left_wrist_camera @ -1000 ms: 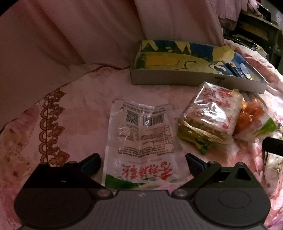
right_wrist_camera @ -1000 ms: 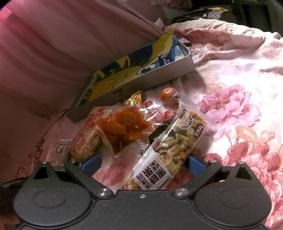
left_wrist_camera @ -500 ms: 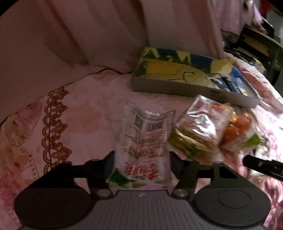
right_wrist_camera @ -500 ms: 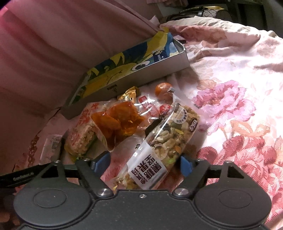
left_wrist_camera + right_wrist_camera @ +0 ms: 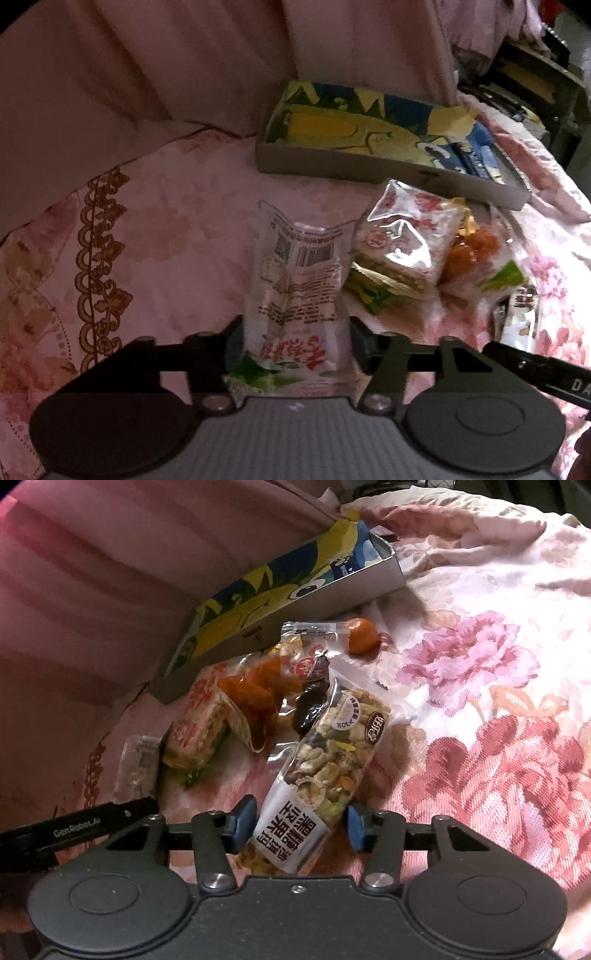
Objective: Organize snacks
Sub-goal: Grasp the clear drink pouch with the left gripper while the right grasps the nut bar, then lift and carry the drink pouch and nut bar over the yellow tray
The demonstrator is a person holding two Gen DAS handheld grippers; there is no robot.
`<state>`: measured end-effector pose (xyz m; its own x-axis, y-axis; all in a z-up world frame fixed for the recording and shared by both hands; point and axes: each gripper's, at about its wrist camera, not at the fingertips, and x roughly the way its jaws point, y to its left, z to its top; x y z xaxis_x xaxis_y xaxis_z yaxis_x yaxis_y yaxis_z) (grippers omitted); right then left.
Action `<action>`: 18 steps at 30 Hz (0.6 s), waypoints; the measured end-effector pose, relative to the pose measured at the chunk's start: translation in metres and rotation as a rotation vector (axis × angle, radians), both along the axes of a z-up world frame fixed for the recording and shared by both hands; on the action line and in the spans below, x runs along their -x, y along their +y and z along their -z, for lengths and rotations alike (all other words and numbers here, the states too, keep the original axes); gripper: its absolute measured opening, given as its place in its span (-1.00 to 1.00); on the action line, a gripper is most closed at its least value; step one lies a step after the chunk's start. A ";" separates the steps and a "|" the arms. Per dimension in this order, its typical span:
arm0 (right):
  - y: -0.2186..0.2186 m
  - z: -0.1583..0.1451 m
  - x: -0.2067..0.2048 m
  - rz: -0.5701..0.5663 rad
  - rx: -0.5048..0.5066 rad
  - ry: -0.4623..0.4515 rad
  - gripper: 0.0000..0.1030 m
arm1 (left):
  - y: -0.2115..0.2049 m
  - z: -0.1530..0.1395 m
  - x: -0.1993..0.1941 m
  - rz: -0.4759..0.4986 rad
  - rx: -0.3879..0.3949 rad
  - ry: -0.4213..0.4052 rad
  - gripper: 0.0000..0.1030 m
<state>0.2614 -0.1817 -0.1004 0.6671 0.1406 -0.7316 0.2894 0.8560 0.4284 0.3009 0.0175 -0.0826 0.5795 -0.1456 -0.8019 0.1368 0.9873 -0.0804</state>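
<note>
Bedroom: floral bedspread (image 5: 480, 672), pink pillows (image 5: 147, 74)

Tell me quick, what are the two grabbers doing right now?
Left gripper: pads against the white snack packet, jaws opening a little.
Right gripper: closing around the nut mix packet, pads not quite on it yet.

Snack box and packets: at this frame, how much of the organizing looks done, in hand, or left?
Done: nothing; the box holds no snack packets. In hand: the left gripper presses the white packet though its jaws are opening; the right gripper is closing around the nut bar, its pads not clearly pressing. Left: rice cake pack, orange snack bag, round orange candy.
</note>
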 end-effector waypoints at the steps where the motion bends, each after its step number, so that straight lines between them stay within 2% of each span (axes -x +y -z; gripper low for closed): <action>1: -0.001 0.001 -0.001 0.002 -0.007 -0.001 0.07 | 0.001 0.002 -0.002 -0.003 0.004 0.005 0.36; 4: -0.002 0.002 -0.001 0.009 -0.021 -0.006 0.06 | 0.002 0.002 -0.003 -0.003 0.018 0.003 0.25; 6: -0.003 0.001 0.000 0.012 -0.028 -0.004 0.01 | 0.001 -0.001 0.002 0.020 0.017 -0.006 -0.09; 11: -0.008 -0.002 0.014 0.032 -0.069 0.012 -0.05 | -0.008 -0.008 0.015 0.046 -0.007 0.010 -0.21; 18: -0.012 -0.012 0.038 0.039 -0.056 0.000 -0.09 | -0.018 -0.020 0.045 0.026 0.093 0.061 -0.27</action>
